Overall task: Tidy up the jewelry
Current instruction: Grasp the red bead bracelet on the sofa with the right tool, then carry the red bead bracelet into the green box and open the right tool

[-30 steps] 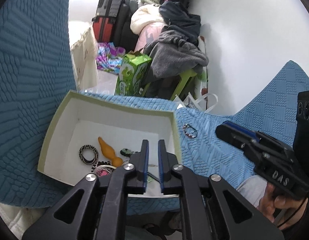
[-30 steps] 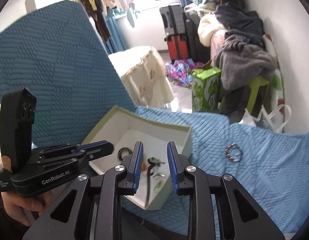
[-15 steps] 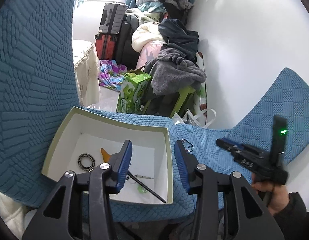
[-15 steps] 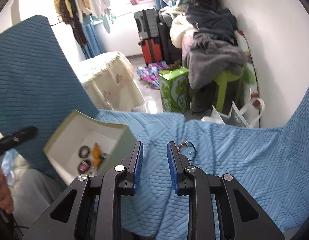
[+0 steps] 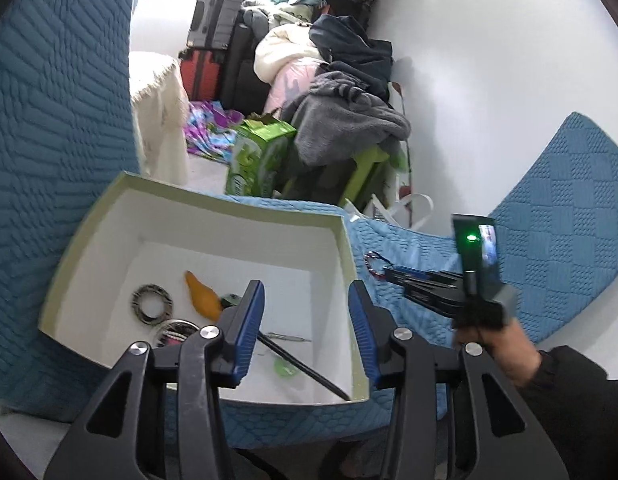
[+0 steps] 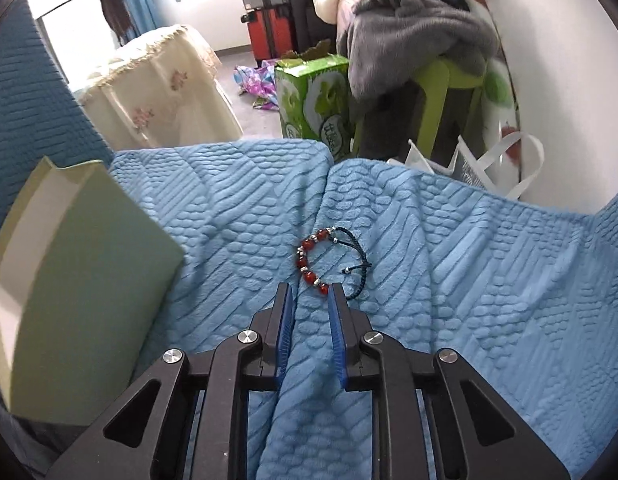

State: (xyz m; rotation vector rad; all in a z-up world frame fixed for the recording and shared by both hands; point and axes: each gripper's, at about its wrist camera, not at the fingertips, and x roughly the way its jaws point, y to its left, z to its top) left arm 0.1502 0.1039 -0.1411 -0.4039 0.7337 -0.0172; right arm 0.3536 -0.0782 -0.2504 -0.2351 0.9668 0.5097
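A red bead bracelet (image 6: 315,263) with a black cord lies on the blue quilted cover (image 6: 469,280). My right gripper (image 6: 311,298) is open, low over the cover, its fingertips right at the bracelet's near beads. It also shows in the left wrist view (image 5: 393,276) beside the bracelet (image 5: 373,266). My left gripper (image 5: 307,296) is open and empty above the pale green box (image 5: 237,208). The box holds a patterned bangle (image 5: 152,304), an orange piece (image 5: 203,298), a black stick (image 5: 305,368) and other small pieces.
The box's outer wall (image 6: 89,280) stands left of my right gripper. Beyond the cover's far edge are a green carton (image 6: 313,96), a green stool with clothes (image 6: 441,80), suitcases (image 5: 213,48) and a cloth-covered table (image 6: 157,88). A white wall is at the right.
My left gripper opened, let go of the black stick into the box and drew back. My right gripper swung right from the box and came down to the bracelet.
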